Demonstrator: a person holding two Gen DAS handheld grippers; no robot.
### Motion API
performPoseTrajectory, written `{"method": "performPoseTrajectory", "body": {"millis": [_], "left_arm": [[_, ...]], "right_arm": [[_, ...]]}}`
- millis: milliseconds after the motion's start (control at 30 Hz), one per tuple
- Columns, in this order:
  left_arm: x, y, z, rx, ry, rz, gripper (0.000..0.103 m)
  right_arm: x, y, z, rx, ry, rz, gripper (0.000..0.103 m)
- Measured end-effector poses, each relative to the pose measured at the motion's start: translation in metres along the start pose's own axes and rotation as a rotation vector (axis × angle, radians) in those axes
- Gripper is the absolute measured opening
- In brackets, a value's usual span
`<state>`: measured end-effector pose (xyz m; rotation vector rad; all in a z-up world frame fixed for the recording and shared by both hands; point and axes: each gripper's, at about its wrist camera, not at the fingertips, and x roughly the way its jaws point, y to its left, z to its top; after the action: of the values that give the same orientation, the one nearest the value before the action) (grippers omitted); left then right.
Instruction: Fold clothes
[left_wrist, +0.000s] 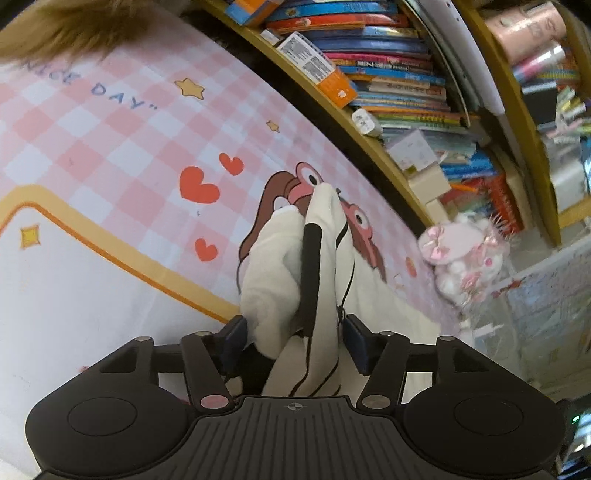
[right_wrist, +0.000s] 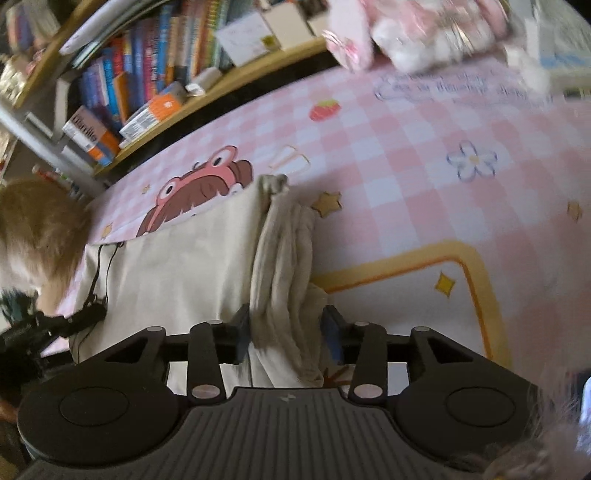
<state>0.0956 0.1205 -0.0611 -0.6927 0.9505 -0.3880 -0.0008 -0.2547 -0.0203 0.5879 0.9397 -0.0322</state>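
Left claw (left_wrist: 295, 328): clenched on a bunched fold of the cream garment (left_wrist: 273, 258), lower centre.
Right claw (right_wrist: 284, 332): gripping the garment's (right_wrist: 184, 266) gathered edge.
Right view only: flat cloth spreading left, black cord (right_wrist: 96, 280).
Edges: bookshelf (left_wrist: 388, 74) top right; checked mat (left_wrist: 110, 147) open at left.

Cream garment (right_wrist: 177, 266) with black trim, bunched, lying on the pink checked mat (right_wrist: 406, 155).
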Motion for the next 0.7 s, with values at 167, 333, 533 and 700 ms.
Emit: {"method": "performPoseTrajectory", "body": {"millis": [167,333,533,700], "left_arm": [[0.003,-0.011,-0.004,0.033,0.0,0.009,0.033],[-0.005,-0.016,-0.007,0.073,0.002,0.006,0.025],[-0.011,-0.015,-0.009,0.092,0.021,-0.001,0.025],[-0.01,-0.012,-0.008,0.085,0.038,0.004,0.033]], "right_arm": [[0.007,0.002,0.002,0.02,0.004,0.012,0.031],[-0.009,0.021,-0.001,-0.112,-0.058,0.02,0.015],[-0.022,0.021,-0.008,-0.142,-0.06,0.038,0.015],[-0.016,0.007,-0.011,-0.066,-0.024,0.024,0.017]]}}
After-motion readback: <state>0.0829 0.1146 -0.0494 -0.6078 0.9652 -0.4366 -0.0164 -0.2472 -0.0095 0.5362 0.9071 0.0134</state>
